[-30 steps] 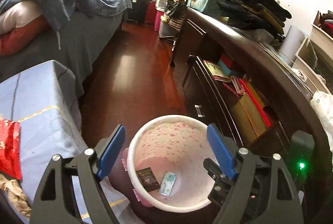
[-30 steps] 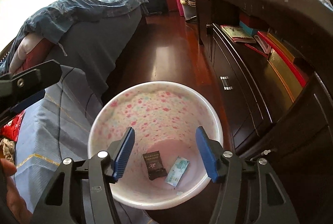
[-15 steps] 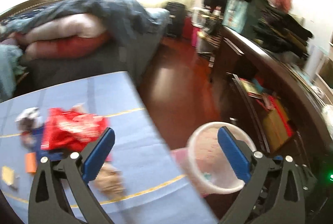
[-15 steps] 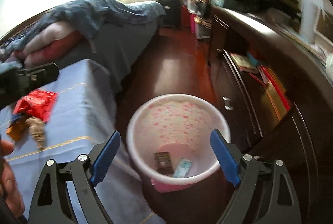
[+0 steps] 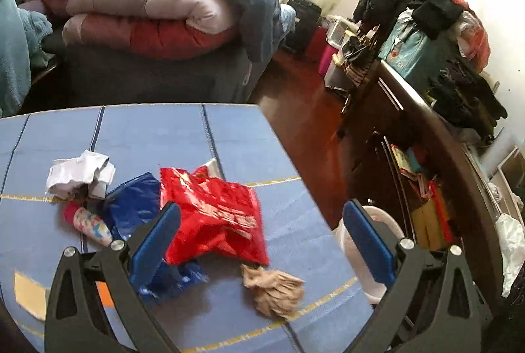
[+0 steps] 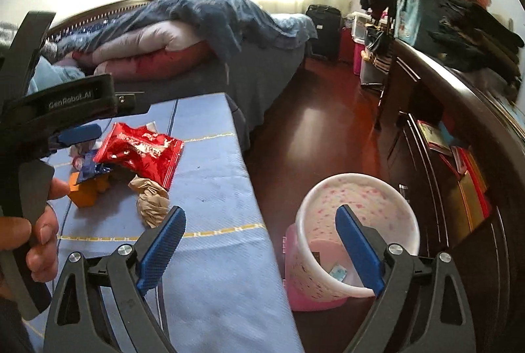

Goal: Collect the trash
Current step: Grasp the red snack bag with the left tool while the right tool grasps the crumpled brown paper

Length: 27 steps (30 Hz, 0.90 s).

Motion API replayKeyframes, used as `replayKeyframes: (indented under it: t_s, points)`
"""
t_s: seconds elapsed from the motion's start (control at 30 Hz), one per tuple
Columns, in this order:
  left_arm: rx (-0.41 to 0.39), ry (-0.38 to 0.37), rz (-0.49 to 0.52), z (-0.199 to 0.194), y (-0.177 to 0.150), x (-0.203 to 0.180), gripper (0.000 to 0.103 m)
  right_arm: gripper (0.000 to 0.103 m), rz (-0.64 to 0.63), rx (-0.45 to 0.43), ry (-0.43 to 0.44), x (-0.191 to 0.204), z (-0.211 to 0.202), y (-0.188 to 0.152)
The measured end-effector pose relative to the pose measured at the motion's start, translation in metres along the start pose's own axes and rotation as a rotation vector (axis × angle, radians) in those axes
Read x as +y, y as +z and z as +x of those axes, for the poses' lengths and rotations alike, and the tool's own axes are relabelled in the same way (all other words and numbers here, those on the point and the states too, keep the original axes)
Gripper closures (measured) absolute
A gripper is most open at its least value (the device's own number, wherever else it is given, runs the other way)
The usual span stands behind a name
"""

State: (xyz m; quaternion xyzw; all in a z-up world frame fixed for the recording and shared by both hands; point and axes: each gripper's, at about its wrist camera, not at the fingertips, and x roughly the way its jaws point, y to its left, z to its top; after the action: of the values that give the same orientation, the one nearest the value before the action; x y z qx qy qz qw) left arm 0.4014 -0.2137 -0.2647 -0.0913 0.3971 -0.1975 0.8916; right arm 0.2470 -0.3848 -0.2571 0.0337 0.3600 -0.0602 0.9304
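Trash lies on the blue-covered table point(image 5: 288, 221): a red snack bag point(image 5: 216, 215), a blue wrapper point(image 5: 131, 205), crumpled white paper point(image 5: 78, 172), a crumpled brown paper ball point(image 5: 274, 287), a small patterned tube point(image 5: 92, 223) and orange card pieces point(image 6: 85, 192). The pink speckled bin point(image 6: 357, 198) stands on the floor right of the table with two small packets inside. My left gripper point(image 5: 262, 241) is open and empty above the red bag. My right gripper point(image 6: 259, 248) is open and empty between the table edge and the bin. The red bag point(image 6: 141, 152) and brown ball point(image 6: 152, 198) also show there.
A bed with folded quilts point(image 5: 147, 14) stands behind the table. A dark cabinet point(image 6: 459, 129) piled with clothes runs along the right. Red-brown wooden floor point(image 6: 321, 129) lies between. Suitcases point(image 6: 323, 28) stand at the far end.
Both grippers rose and pulled back from over the bin. The left one swung left over the table's trash. The right one now looks at the table edge and bin.
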Motion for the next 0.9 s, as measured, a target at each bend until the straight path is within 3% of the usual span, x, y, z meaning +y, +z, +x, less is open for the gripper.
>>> replayKeyframes:
  t_s: [0.3, 0.37, 0.43, 0.53, 0.63, 0.9]
  points:
    - [0.066, 0.05, 0.052, 0.038, 0.005, 0.01, 0.005, 0.011, 0.0, 0.008, 0.037, 0.017, 0.009, 0.006]
    - [0.069, 0.09, 0.084, 0.044, 0.004, 0.005, 0.018, 0.011, 0.001, 0.014, 0.039, 0.018, 0.011, 0.006]
    - [0.085, 0.111, 0.115, 0.05, 0.003, 0.002, 0.055, 0.011, 0.003, 0.022, 0.041, 0.018, 0.011, 0.005]
    - [0.09, 0.092, 0.114, 0.05, 0.003, 0.005, 0.072, 0.011, 0.01, 0.027, 0.044, 0.018, 0.012, 0.005]
    - [0.075, 0.073, 0.111, 0.039, 0.003, 0.008, 0.083, 0.011, 0.018, 0.03, 0.051, 0.017, 0.012, 0.006]
    - [0.028, 0.023, 0.101, 0.002, -0.003, 0.014, 0.087, 0.011, 0.024, 0.025, 0.067, 0.02, 0.006, 0.005]
